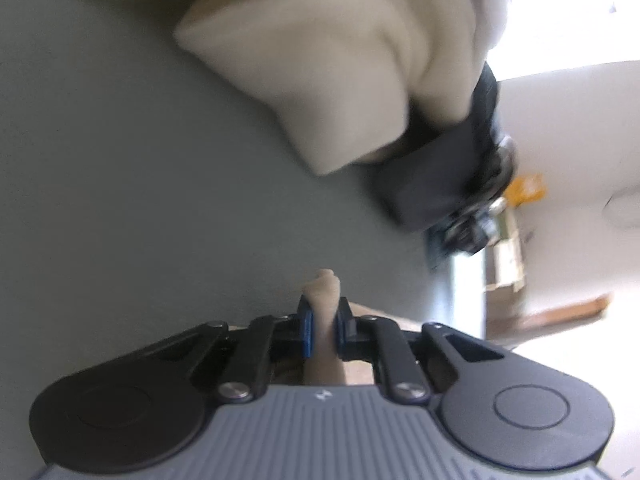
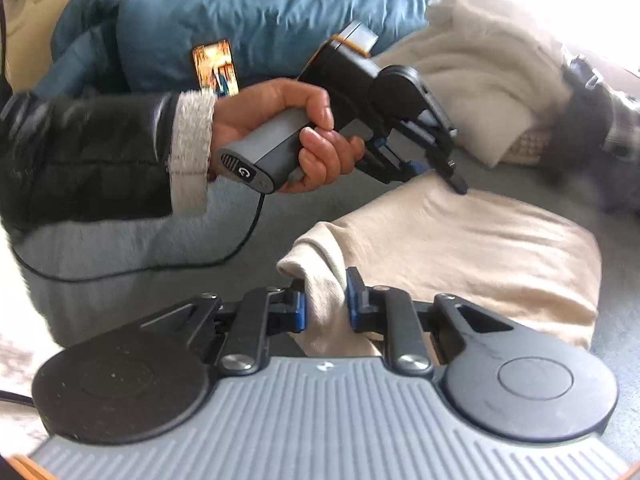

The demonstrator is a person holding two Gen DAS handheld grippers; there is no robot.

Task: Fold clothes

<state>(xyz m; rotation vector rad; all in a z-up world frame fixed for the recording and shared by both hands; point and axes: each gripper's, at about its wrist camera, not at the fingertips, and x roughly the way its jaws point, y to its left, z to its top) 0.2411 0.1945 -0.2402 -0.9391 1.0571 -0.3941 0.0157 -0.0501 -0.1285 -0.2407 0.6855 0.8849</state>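
Note:
A beige garment (image 2: 460, 240) lies on a grey padded surface (image 2: 120, 280). My right gripper (image 2: 326, 308) is shut on a bunched corner of it at the near edge, the cloth squeezed between the blue pads. A hand (image 2: 280, 128) holds my left gripper (image 2: 438, 176) at the garment's far edge. In the left wrist view, that gripper (image 1: 323, 320) is shut on a thin fold of the beige cloth. The rest of the garment (image 1: 320, 60) hangs blurred above, with the right gripper's dark body (image 1: 432, 176) at its lower edge.
A white fluffy garment (image 2: 480, 72) and a blue puffy jacket (image 2: 240, 12) are piled behind the beige one. A lit phone screen (image 2: 216, 66) rests against the jacket. A black cable (image 2: 240, 240) trails from the left gripper's handle. Dark cloth (image 2: 580, 128) lies at the far right.

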